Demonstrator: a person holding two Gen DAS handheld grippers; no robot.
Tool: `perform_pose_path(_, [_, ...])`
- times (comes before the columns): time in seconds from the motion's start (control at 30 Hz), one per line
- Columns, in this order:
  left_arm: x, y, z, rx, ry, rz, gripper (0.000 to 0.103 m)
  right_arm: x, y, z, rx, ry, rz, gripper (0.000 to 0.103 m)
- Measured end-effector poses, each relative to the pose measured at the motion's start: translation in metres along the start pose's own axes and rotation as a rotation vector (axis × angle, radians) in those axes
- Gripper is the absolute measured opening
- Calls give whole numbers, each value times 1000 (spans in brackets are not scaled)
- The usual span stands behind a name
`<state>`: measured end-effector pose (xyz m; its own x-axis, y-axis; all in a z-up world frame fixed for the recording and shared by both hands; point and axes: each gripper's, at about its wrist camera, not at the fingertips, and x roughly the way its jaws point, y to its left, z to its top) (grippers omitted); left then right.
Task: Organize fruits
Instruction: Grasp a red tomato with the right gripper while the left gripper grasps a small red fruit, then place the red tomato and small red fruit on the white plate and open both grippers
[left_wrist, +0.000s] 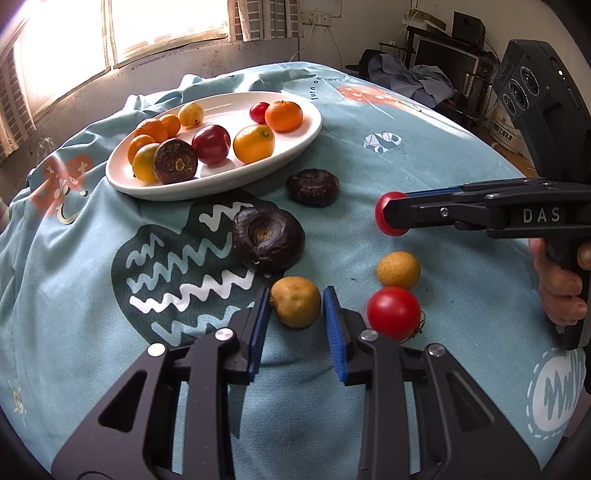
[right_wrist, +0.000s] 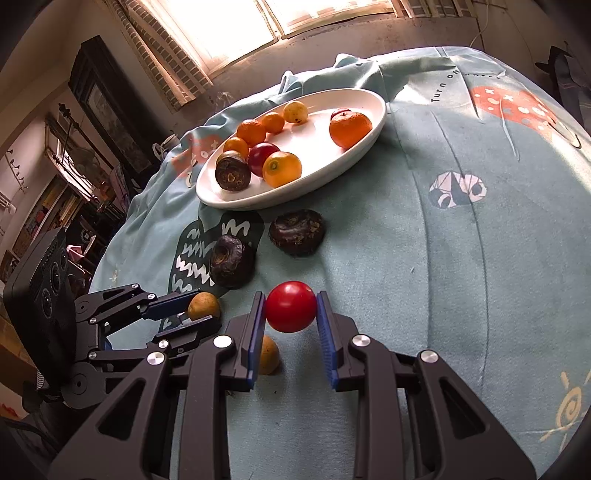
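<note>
The right gripper (right_wrist: 291, 308) pinches a round red tomato (right_wrist: 291, 306), lifted, likely bound for the white oval plate (right_wrist: 364, 146); the left gripper (left_wrist: 297, 304), spread, straddles a small tan-yellow fruit (left_wrist: 295, 302), seemingly ready to close

Glossy tomato (right_wrist: 291, 306); matt cloth (right_wrist: 443, 277); glazed plate (right_wrist: 373, 122).

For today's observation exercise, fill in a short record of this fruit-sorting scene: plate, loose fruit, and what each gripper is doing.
plate: white oval plate on the blue cloth, holding oranges, red and yellow fruits, one dark fruit
loose on cloth: two dark fruits, one yellow fruit, one red tomato
left gripper: open around a yellow-brown fruit
right gripper: shut on a red tomato, lifted off the cloth
</note>
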<state>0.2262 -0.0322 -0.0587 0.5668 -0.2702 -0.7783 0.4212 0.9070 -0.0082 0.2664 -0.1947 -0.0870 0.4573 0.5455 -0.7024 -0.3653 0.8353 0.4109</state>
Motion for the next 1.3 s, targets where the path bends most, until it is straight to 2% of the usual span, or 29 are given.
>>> perform_pose_path(0.4, [-2, 1, 0, -9, -6, 0, 28, 0, 3, 0, -15, -3, 7, 28])
perform_pose_path(0.6, [-14, 9, 7, -41, -41, -21, 28, -9, 13, 4, -63, -68, 28, 28])
perform_pose_path(0.7, [-24, 23, 23, -78, -84, -15, 28, -12, 20, 18, -94, -116, 33, 28])
perform_pose_path(0.9, [-21, 59, 69, -171, -167, 80, 28, 2, 18, 63, -83, -213, -3, 28])
perform_pose_path(1.13, [7, 87, 98, -240, -171, 126, 29, 38, 7, 95, -76, -240, -49, 30])
perform_pose_path(1.17, [8, 88, 98, -250, -179, 139, 51, 41, 8, 97, -89, -241, -53, 37])
perform_pose_path(1.2, [5, 90, 98, -266, -189, 159, 92, 42, 11, 97, -98, -245, -69, 50])
perform_pose_path(1.23, [-1, 91, 95, -284, -223, 184, 99, 40, 13, 95, -106, -259, -86, 54])
perform_pose_path(1.27, [-8, 91, 90, -292, -265, 198, 100, 36, 15, 92, -120, -274, -87, 55])
perform_pose_path(1.3, [-14, 91, 89, -286, -275, 204, 100, 32, 17, 89, -139, -282, -83, 55])
